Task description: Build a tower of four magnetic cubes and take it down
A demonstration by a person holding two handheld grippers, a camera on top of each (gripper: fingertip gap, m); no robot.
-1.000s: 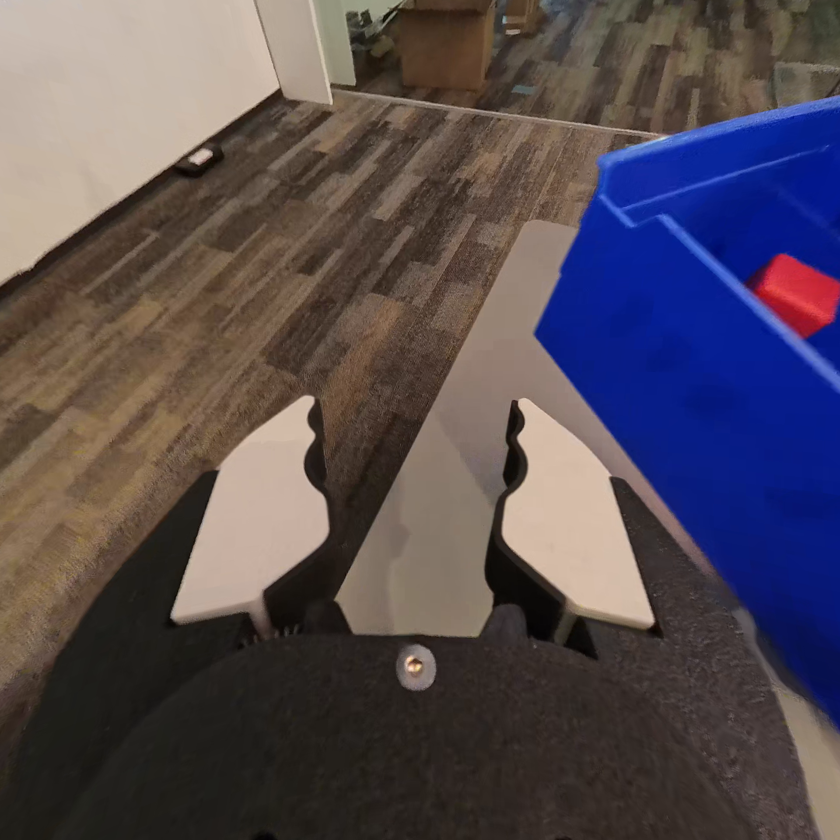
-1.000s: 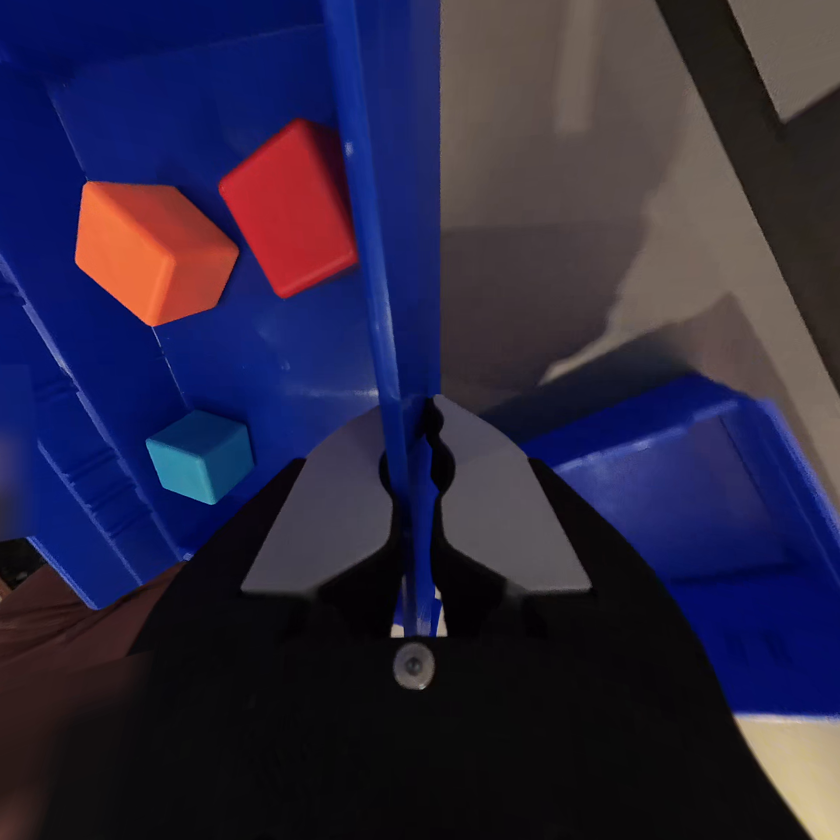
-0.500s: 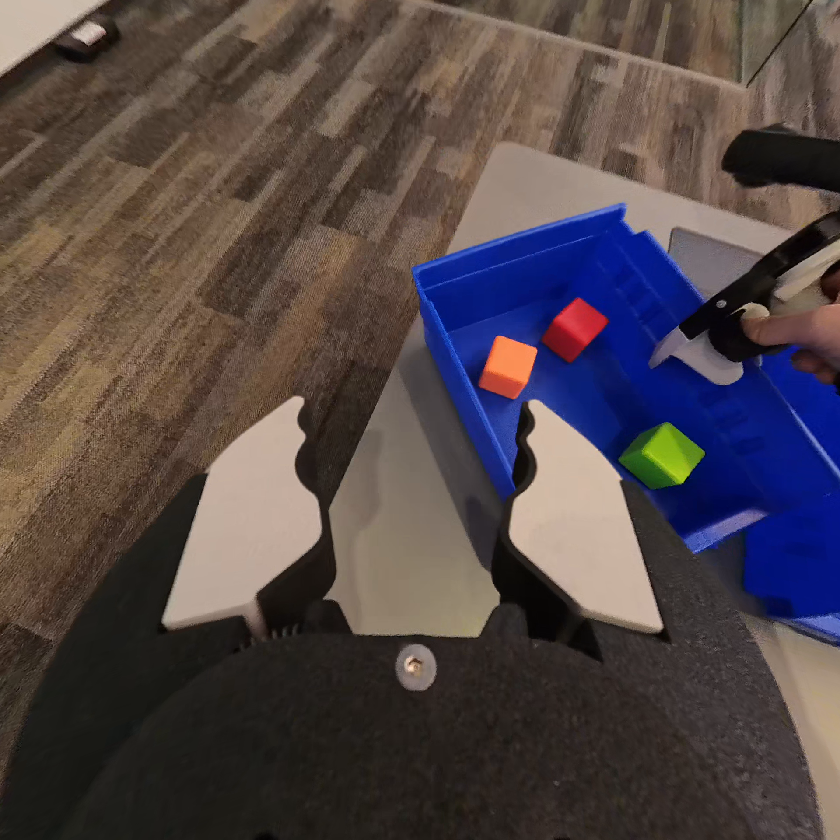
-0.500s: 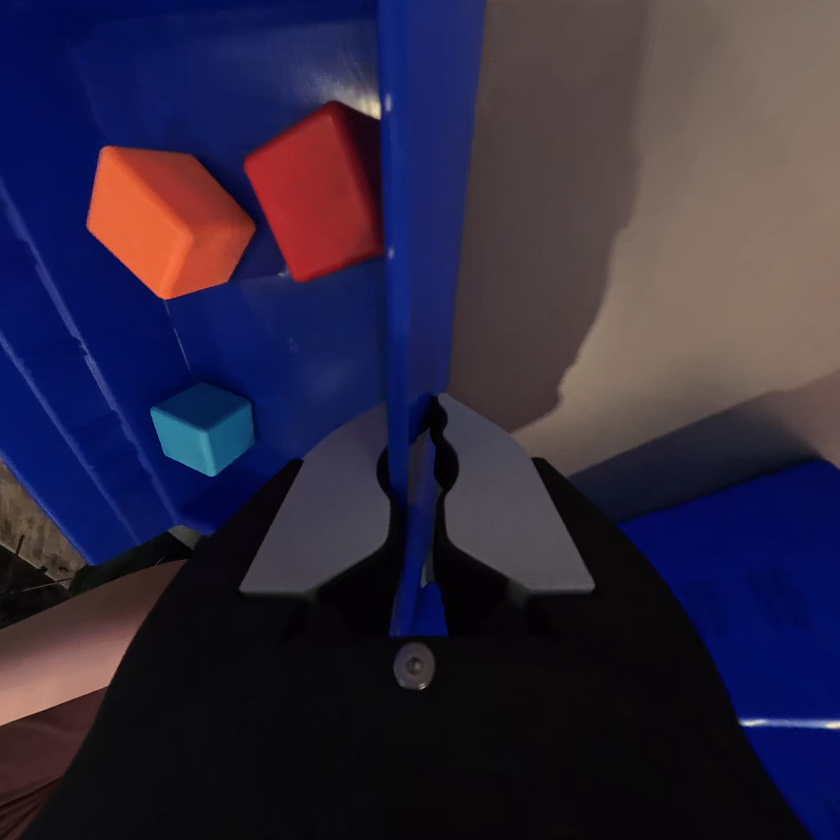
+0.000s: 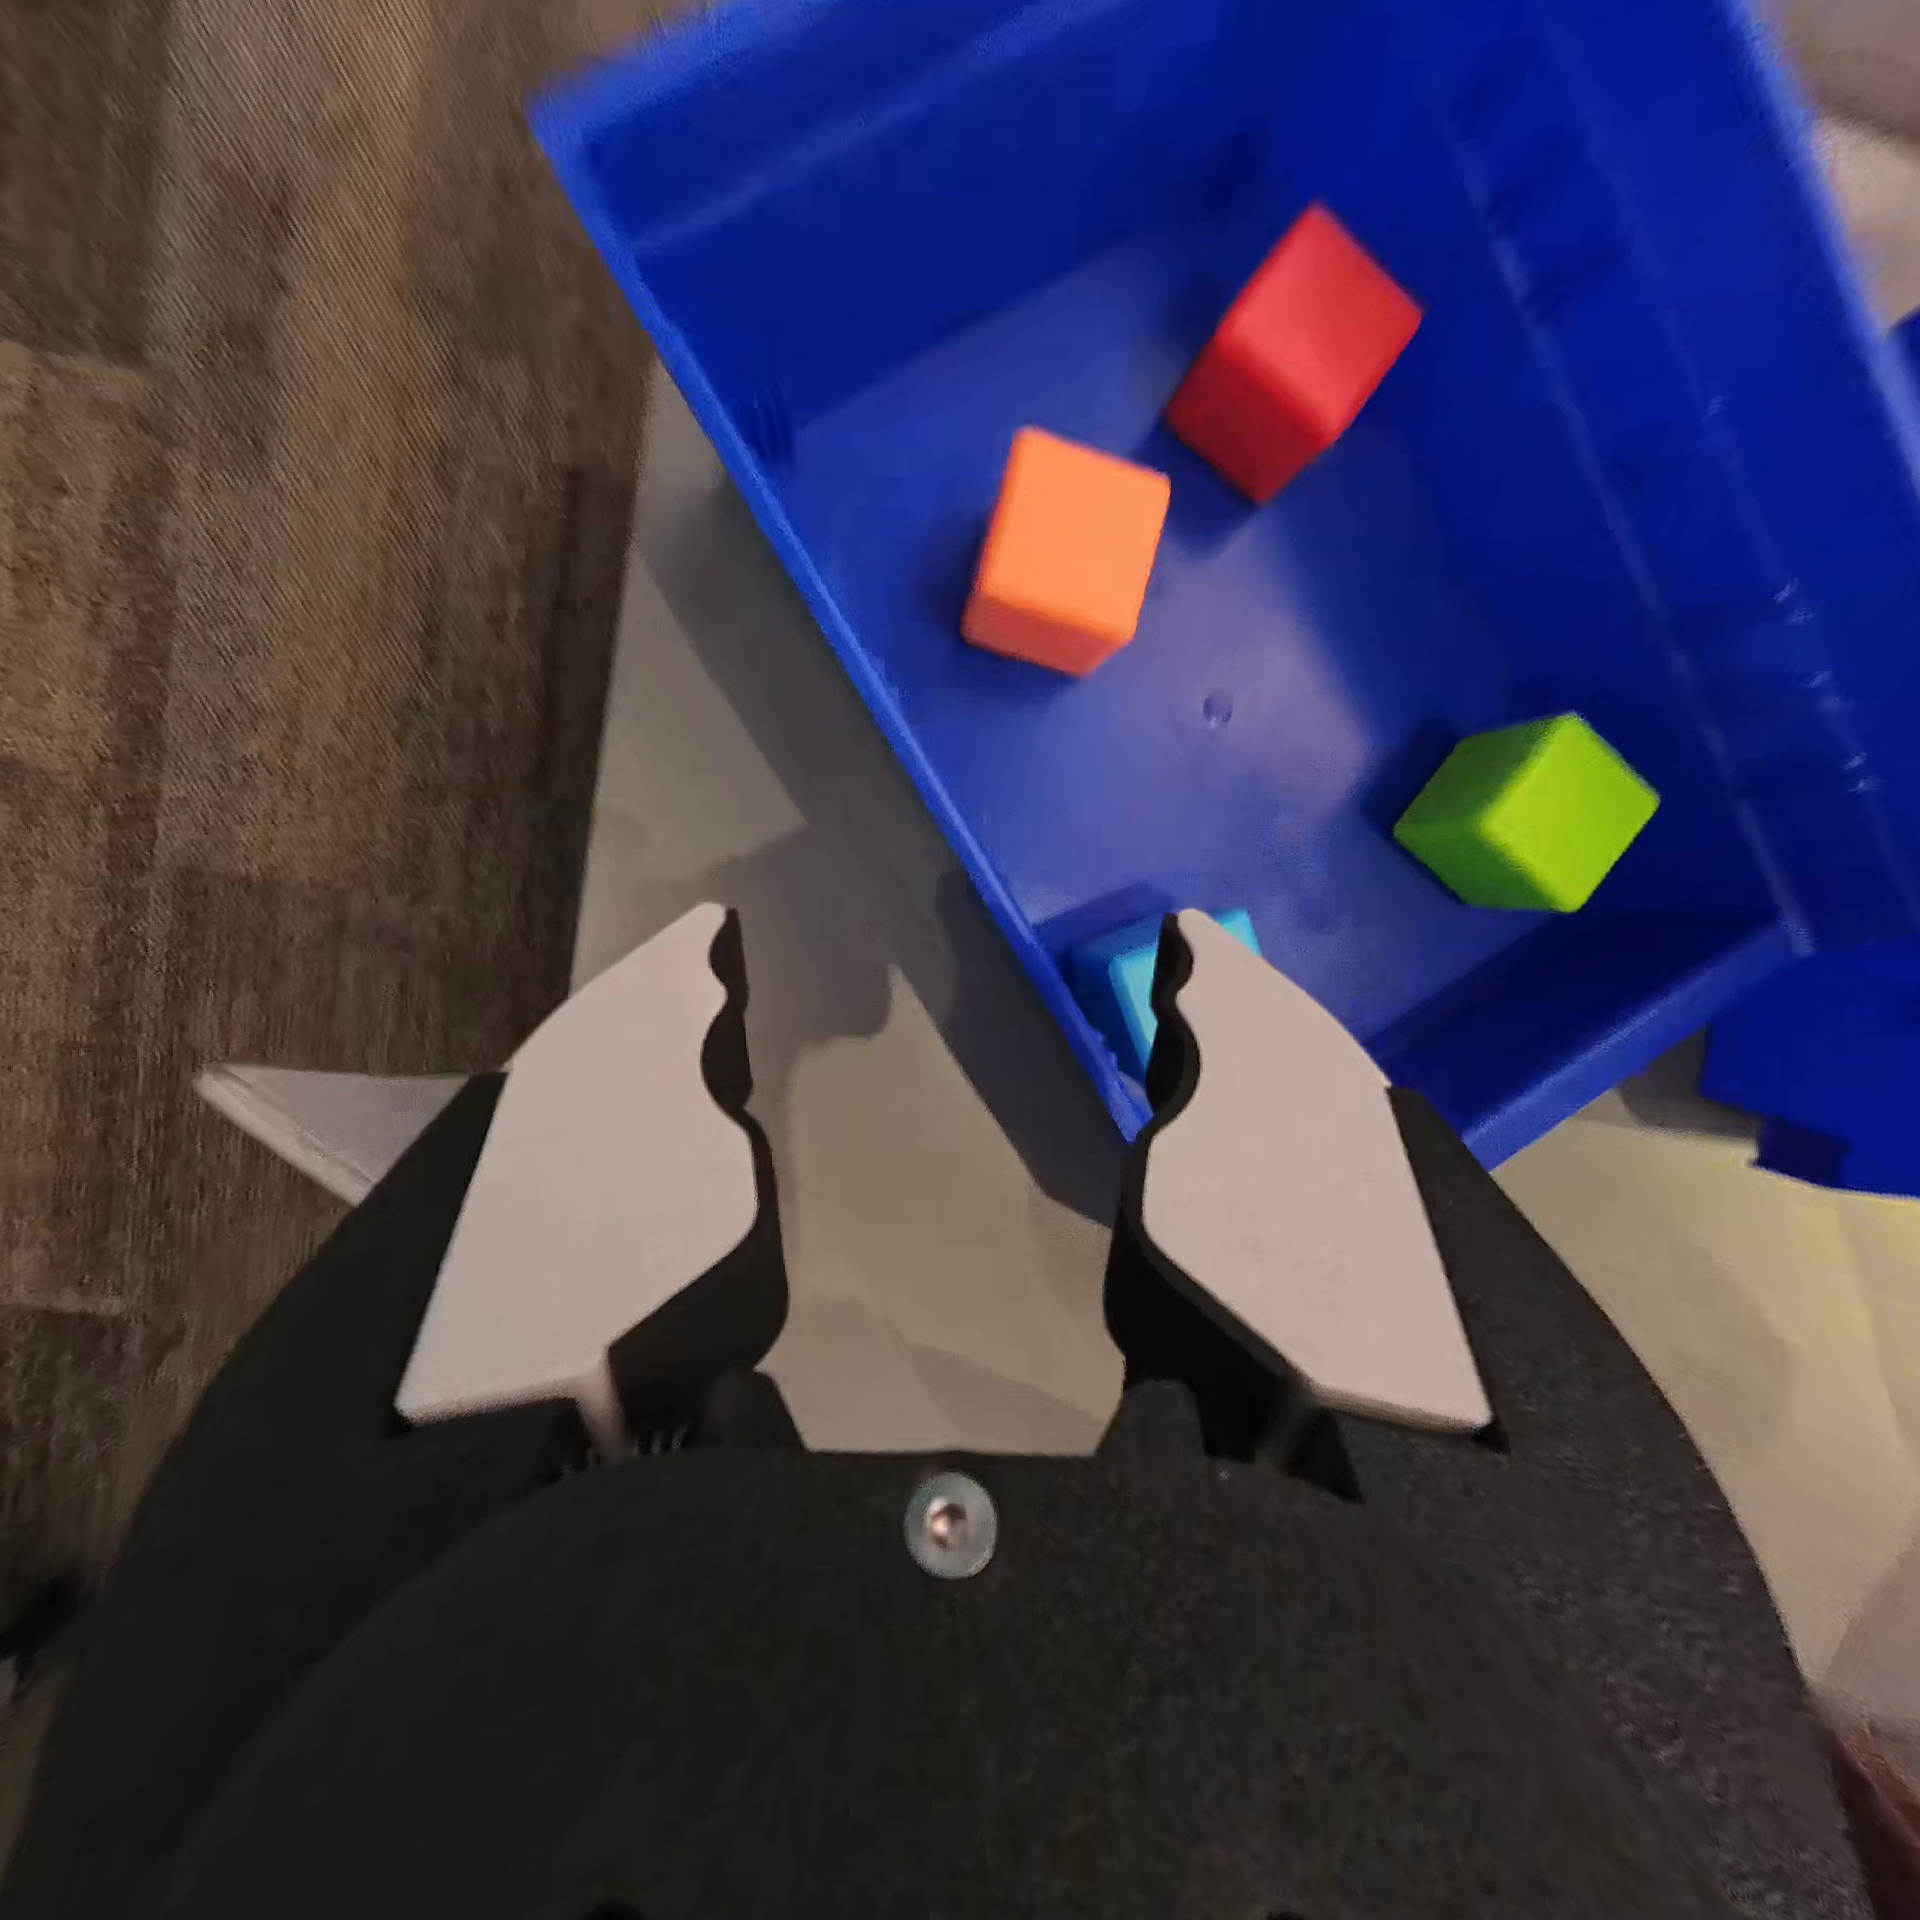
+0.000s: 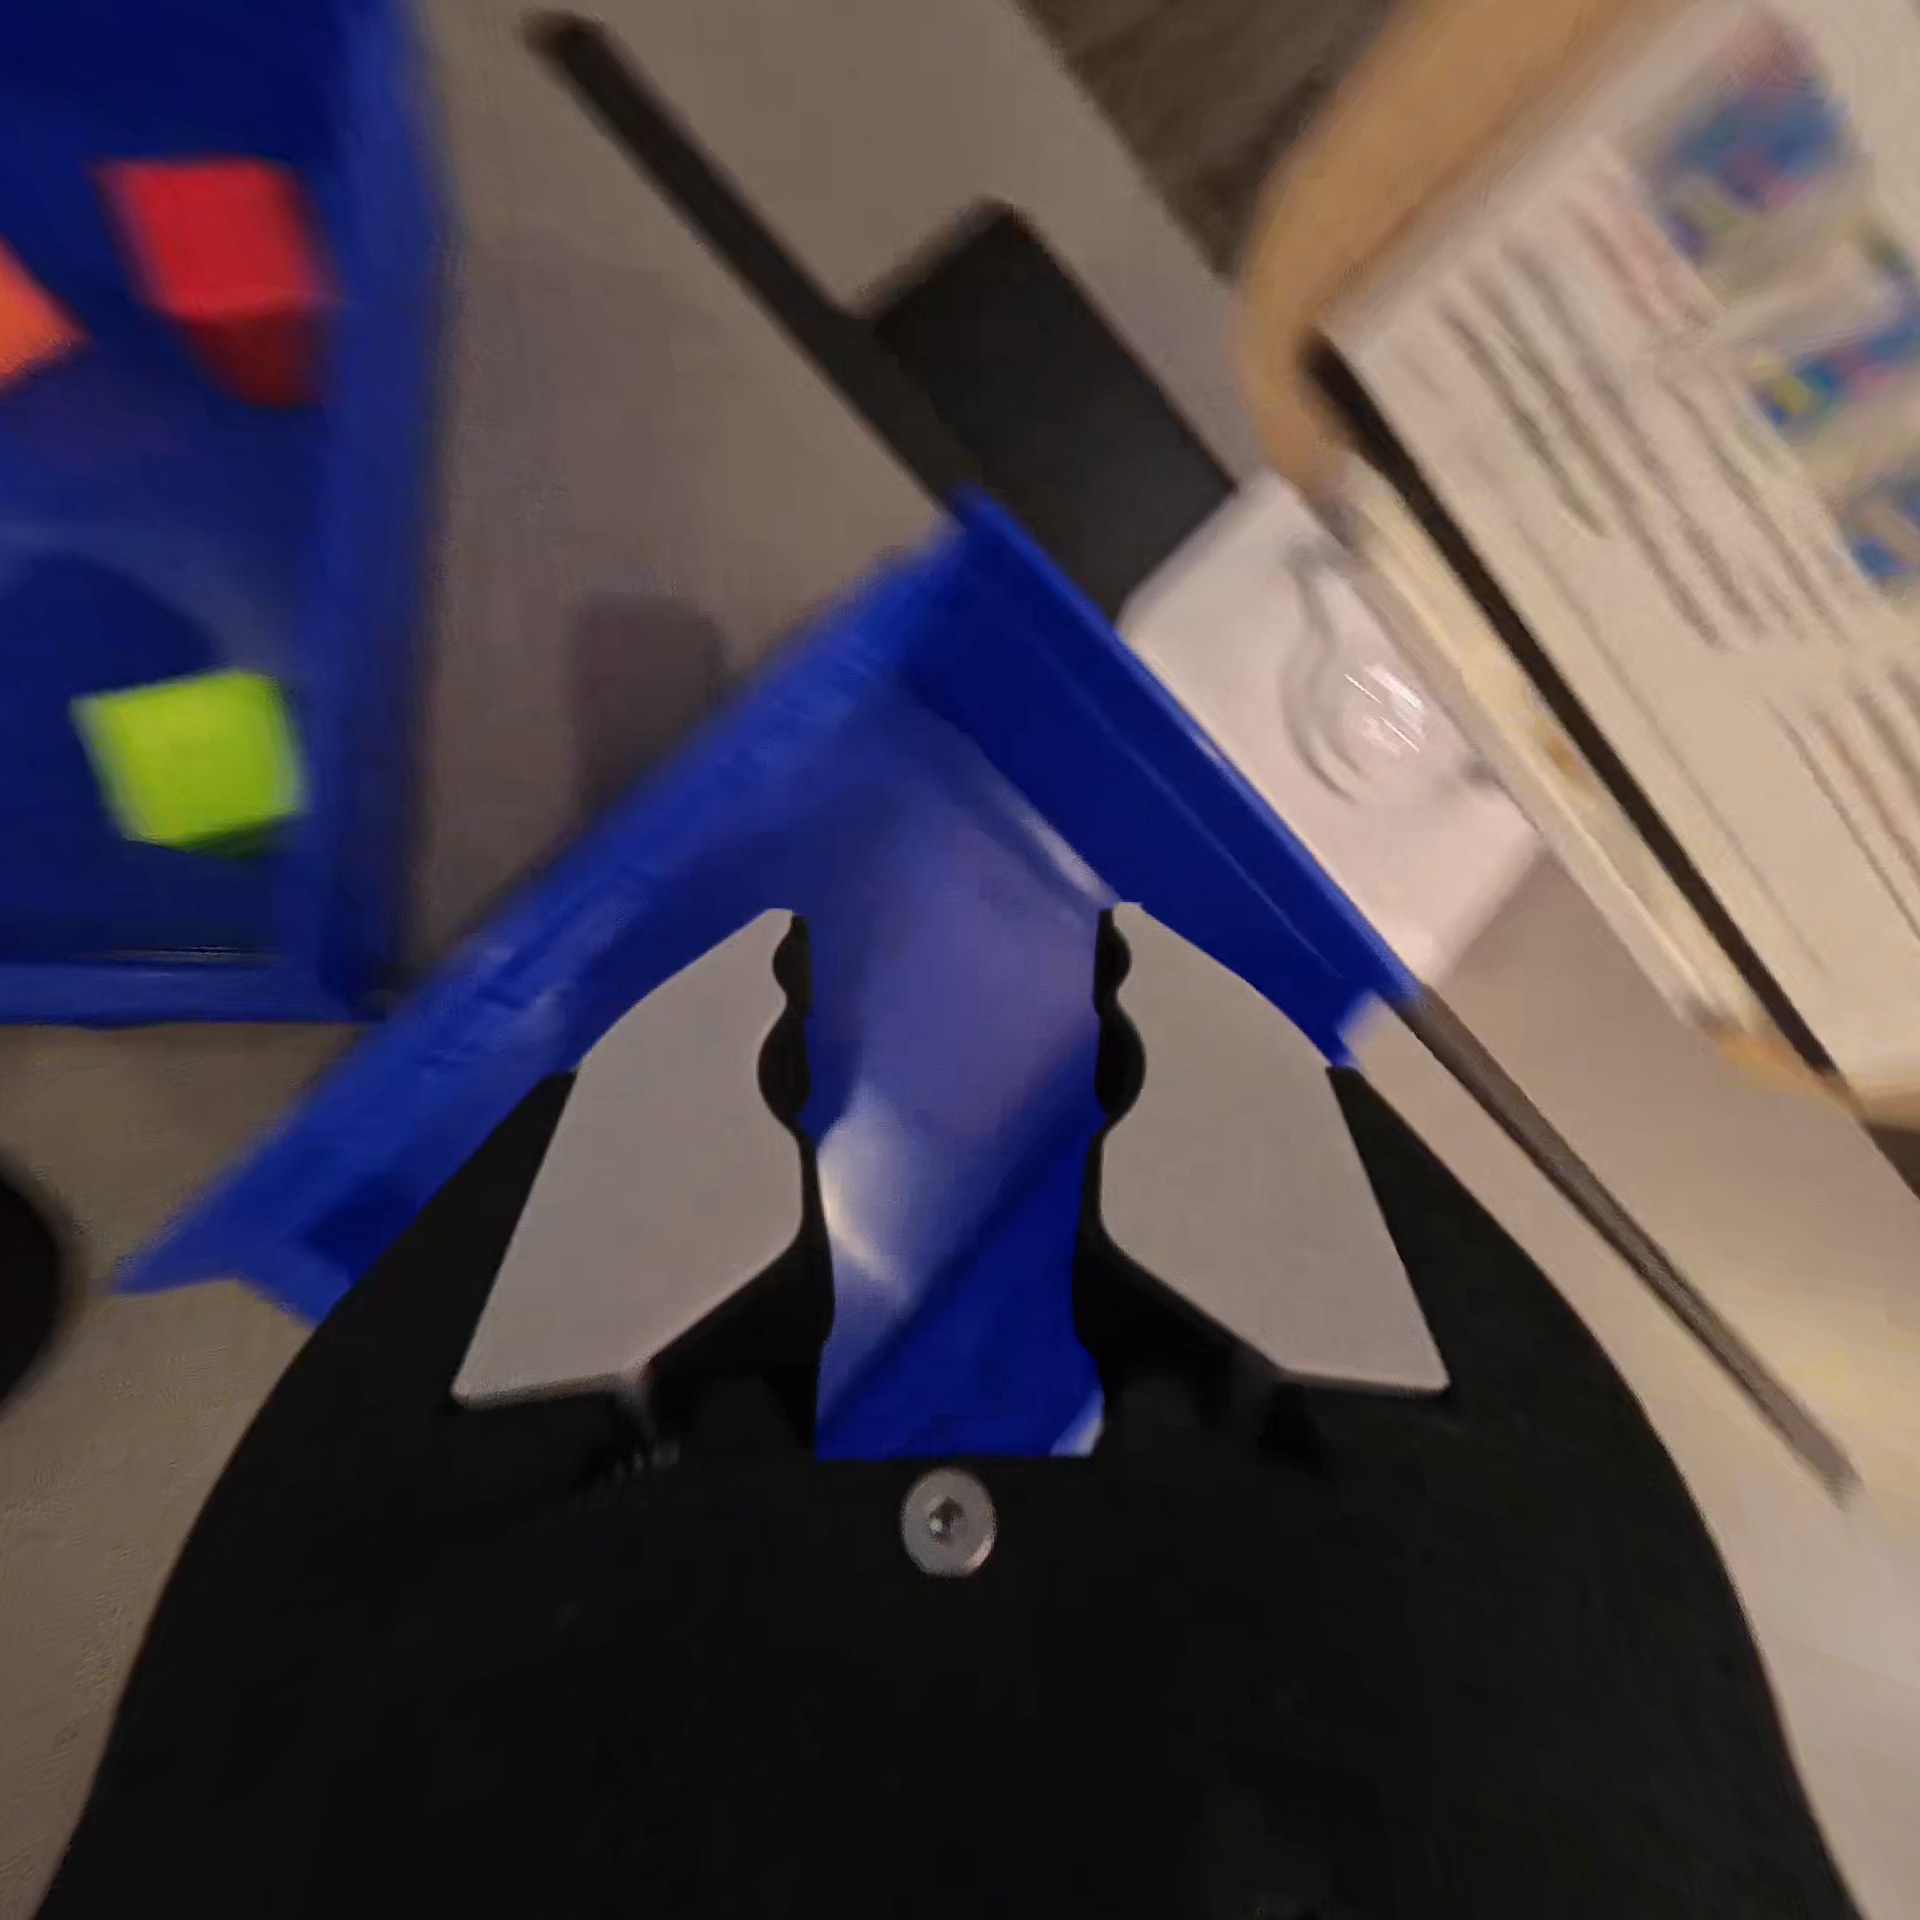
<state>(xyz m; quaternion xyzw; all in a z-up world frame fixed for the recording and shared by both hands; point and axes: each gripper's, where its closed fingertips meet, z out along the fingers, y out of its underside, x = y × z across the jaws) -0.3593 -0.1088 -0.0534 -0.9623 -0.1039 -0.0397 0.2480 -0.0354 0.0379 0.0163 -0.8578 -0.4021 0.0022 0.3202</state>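
Observation:
A blue bin [image 5: 831,260] lies on the grey table and holds a red cube [image 5: 1294,348], an orange cube [image 5: 1065,551], a green cube [image 5: 1527,810] and a light blue cube [image 5: 1127,987] in its near corner. My left gripper [image 5: 951,925] is open and empty, over the table at the bin's near-left wall, its right finger in front of the light blue cube. My right gripper [image 6: 951,920] is open and empty above a second, empty blue bin [image 6: 727,790]. The right wrist view is blurred and shows the first bin [image 6: 364,520] with the red cube [image 6: 208,270], orange cube [image 6: 26,327] and green cube [image 6: 192,753].
The table edge [image 5: 603,727] drops to a carpeted floor [image 5: 260,520] on the left. The second blue bin [image 5: 1829,1070] sits just right of the first. A white box [image 6: 1340,727] and a slatted white unit [image 6: 1662,520] stand beyond the right gripper.
My right gripper has let go of the first bin's wall, opened and moved right over the second bin. My left gripper has moved in close to the bin with the cubes.

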